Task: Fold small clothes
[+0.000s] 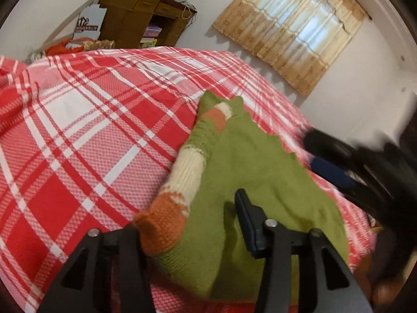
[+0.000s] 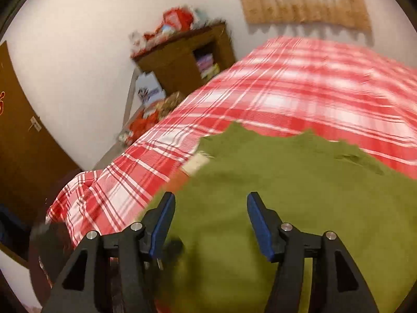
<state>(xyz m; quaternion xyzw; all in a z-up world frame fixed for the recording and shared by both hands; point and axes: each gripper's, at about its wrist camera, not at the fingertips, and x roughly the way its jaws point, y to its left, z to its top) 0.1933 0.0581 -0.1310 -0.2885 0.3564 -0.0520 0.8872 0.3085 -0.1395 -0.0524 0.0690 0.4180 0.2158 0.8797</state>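
A small green knitted sweater (image 1: 263, 172) with orange and cream striped sleeves lies on the red and white plaid bed cover (image 1: 78, 135). A striped sleeve (image 1: 182, 172) is folded in along its left side. My left gripper (image 1: 190, 208) is open just above the sweater's near end, its left finger hidden behind the orange cuff (image 1: 161, 224). In the right wrist view the sweater (image 2: 286, 195) fills the foreground, and my right gripper (image 2: 211, 208) is open over it, empty. The right gripper also shows blurred in the left wrist view (image 1: 338, 161) at the sweater's right edge.
A brown wooden cabinet (image 1: 140, 18) piled with red items stands at the wall beyond the bed. A curtained window (image 1: 294, 26) is on the far wall. A brown door (image 2: 23, 143) is at the left. Clutter lies on the floor beside the bed (image 2: 146, 120).
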